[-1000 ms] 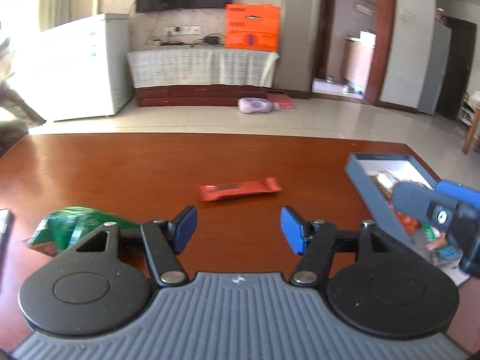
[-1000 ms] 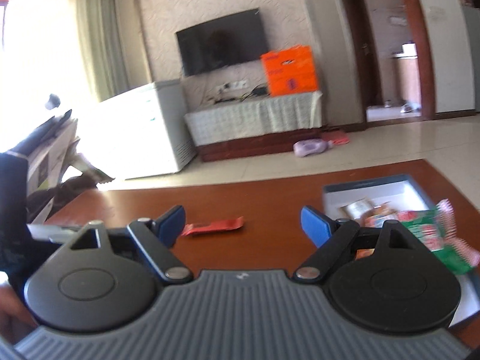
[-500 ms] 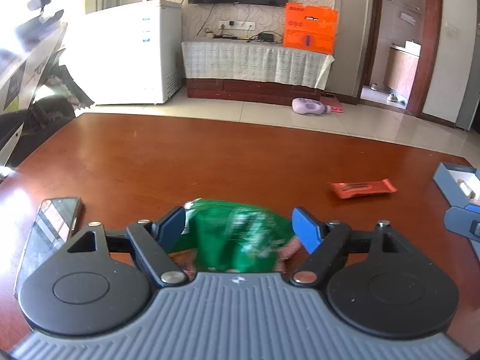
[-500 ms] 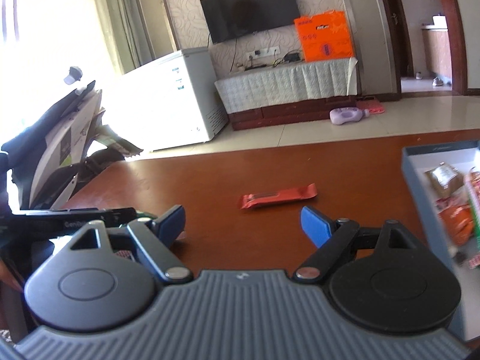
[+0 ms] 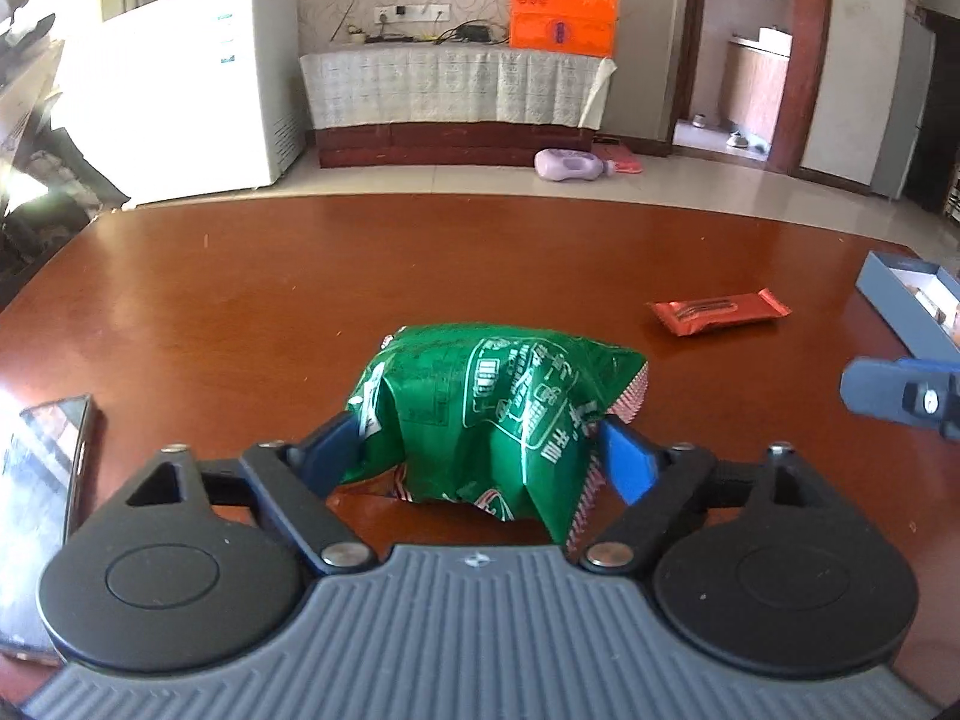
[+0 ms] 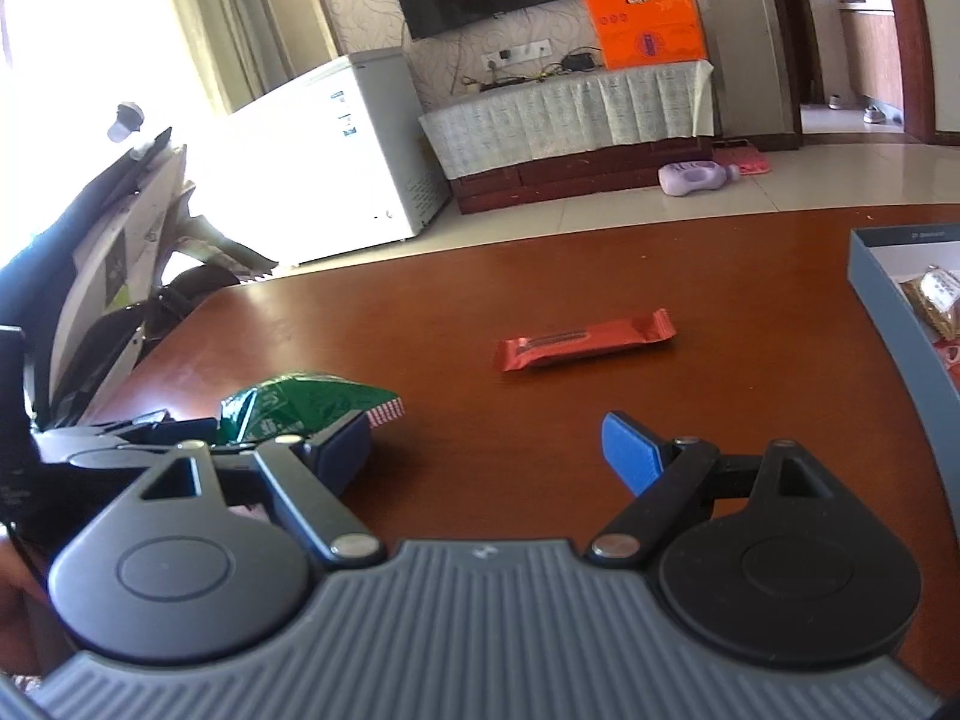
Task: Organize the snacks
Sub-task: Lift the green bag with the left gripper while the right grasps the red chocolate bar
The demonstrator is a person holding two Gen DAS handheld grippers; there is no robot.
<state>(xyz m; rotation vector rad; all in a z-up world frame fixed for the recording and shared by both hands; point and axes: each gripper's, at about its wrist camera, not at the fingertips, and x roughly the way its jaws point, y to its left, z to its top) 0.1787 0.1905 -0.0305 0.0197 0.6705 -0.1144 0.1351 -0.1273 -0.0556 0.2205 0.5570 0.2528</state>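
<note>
A green snack bag (image 5: 498, 402) lies on the brown table (image 5: 300, 276), between the blue pads of my left gripper (image 5: 480, 450). The jaws are closing on it, one pad at each side of the bag, and the bag still rests on the table without looking squeezed. In the right wrist view the same bag (image 6: 300, 402) sits at the left, beside my left gripper's fingers (image 6: 336, 450). My right gripper (image 6: 486, 450) hangs open and empty over the table, short of the red snack bar (image 6: 585, 342). The red bar (image 5: 717, 312) lies flat beyond the bag, to its right.
A grey-blue box (image 6: 882, 300) with several snacks inside stands at the table's right edge, also seen as the box (image 5: 900, 294) in the left view. A phone (image 5: 42, 480) lies at the near left. My right gripper's fingertip (image 5: 888, 396) shows at the right edge.
My left gripper swung left from the red bar to the green bag, widened its jaws and came down around it. The right gripper turned left, away from the box, and sank slightly.
</note>
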